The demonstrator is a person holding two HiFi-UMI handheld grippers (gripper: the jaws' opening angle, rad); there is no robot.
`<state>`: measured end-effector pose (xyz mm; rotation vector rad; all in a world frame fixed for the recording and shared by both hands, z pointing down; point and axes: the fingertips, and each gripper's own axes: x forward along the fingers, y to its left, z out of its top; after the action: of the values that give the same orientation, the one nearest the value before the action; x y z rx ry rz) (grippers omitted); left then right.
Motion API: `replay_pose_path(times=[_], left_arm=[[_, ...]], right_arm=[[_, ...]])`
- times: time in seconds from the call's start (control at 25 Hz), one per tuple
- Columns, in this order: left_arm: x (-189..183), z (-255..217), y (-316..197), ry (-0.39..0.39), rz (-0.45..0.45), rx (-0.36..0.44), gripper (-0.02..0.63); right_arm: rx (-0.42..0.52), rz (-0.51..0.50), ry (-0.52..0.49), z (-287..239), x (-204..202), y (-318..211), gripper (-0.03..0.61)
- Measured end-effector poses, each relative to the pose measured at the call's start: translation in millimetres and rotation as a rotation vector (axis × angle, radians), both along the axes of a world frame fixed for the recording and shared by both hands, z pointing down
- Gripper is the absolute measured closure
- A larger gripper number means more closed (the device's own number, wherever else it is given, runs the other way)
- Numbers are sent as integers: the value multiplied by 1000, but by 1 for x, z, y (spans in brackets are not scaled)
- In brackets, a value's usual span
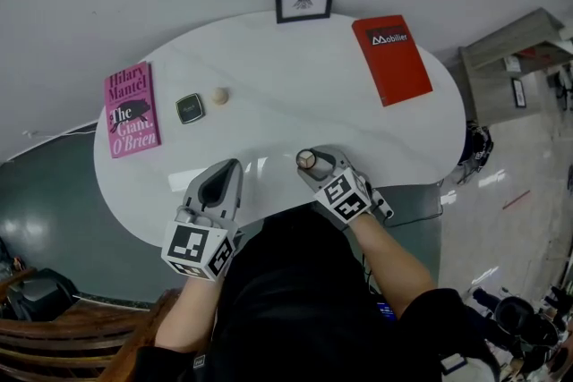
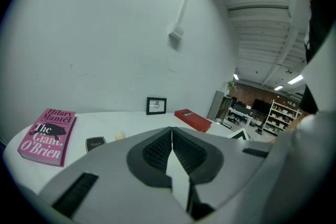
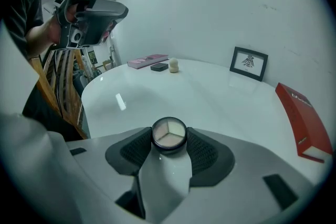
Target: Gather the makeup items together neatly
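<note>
Makeup pot [image 1: 306, 159] sits near the front edge of the tabletop [image 1: 269, 49], between the wide-open jaws of the right tool [image 1: 310, 160], I think so it can join the square compact [image 1: 189, 108] and little puff [image 1: 219, 95]; left tool [image 1: 230, 165] is shut, empty

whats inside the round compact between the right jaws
The round compact shows three pale wedge-shaped powder pans in a dark rim. Anything beneath the pans, and its underside, is covered.
</note>
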<state>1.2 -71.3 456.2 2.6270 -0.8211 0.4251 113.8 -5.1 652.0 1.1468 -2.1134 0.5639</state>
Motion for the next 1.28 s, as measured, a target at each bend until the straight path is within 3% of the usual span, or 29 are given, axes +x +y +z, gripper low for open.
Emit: replay_pose_path(times=[0.16, 0.4, 0.76, 1.28], left_arm=[[-17, -22, -12, 33, -27, 36, 598], [-49, -52, -24, 69, -78, 91, 598], [-86, -58, -29, 77, -161, 103, 598], [-95, -64, -65, 42, -242, 140, 598]], right_arm=[[19, 9, 10, -30, 3, -12, 360], [127, 18, 7, -98, 0, -45, 360], [244, -52, -64, -181, -30, -83, 360], [211, -159, -105, -178, -54, -134, 360]])
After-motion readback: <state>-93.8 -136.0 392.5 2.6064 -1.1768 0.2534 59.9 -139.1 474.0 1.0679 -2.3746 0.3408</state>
